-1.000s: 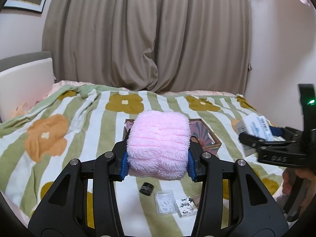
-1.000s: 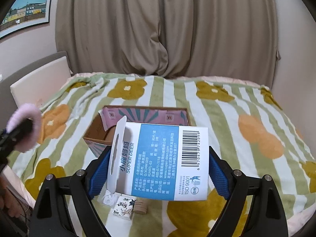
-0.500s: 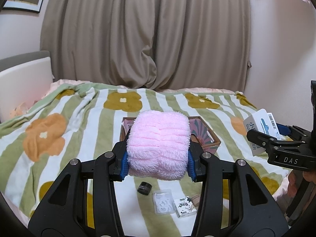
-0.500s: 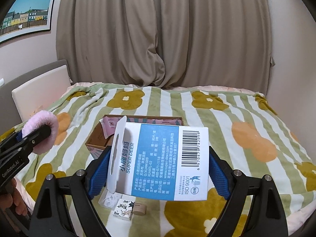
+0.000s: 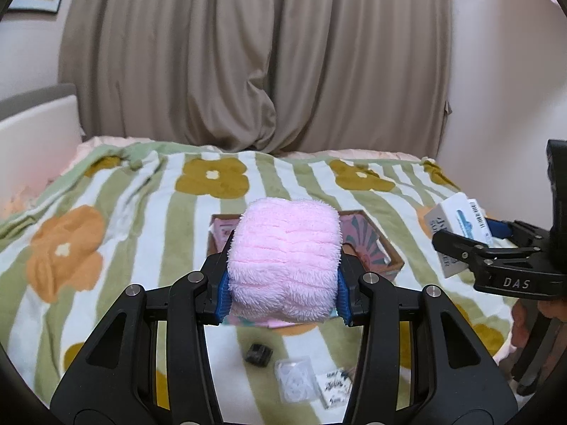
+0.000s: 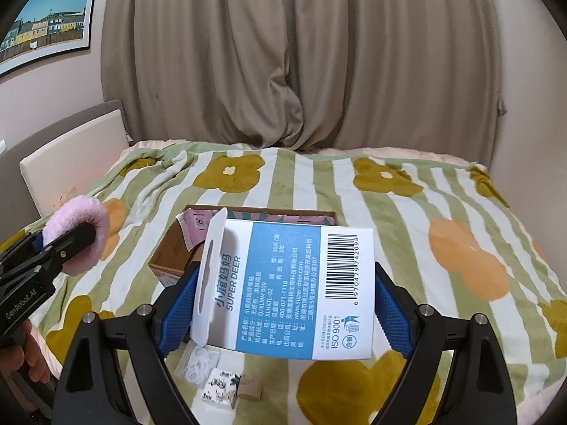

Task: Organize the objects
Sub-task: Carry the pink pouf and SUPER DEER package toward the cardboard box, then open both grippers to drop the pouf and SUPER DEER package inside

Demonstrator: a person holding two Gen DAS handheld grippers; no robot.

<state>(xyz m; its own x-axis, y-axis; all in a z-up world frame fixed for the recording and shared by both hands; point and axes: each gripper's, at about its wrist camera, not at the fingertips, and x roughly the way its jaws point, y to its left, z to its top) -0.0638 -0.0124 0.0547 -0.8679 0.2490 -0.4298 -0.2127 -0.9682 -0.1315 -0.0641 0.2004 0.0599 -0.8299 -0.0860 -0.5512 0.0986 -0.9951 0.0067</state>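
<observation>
The left tongs (image 5: pixel 283 276) are clenched on a fluffy pink plush bundle (image 5: pixel 285 260), which sits between the blue pads (image 5: pixel 223 295) and is held in the air above the bed. The right tongs (image 6: pixel 283 304) grip a white and blue cardboard packet printed with a barcode and "SUPER DEER" (image 6: pixel 287 288), its flat face turned up toward the camera and its hang-tab on the left.

Below both lies a green and white striped blanket with orange and mustard flowers (image 6: pixel 443 219) spread over the bed. An open cardboard box with a pink patterned lining (image 6: pixel 177 248) rests on the blanket, just behind the held items in each view. Nearer the cameras, on the blanket, lie a small black cap-like object (image 5: pixel 258 353), a clear plastic packet of white pieces (image 5: pixel 296 379), a small white card with dark printing (image 6: pixel 220 387) and a small tan block (image 6: pixel 250 386) touching it. Beige curtains (image 5: pixel 269 60) hang behind the bed, and a framed picture of coloured houses (image 6: pixel 46 24) is on the wall at left.
</observation>
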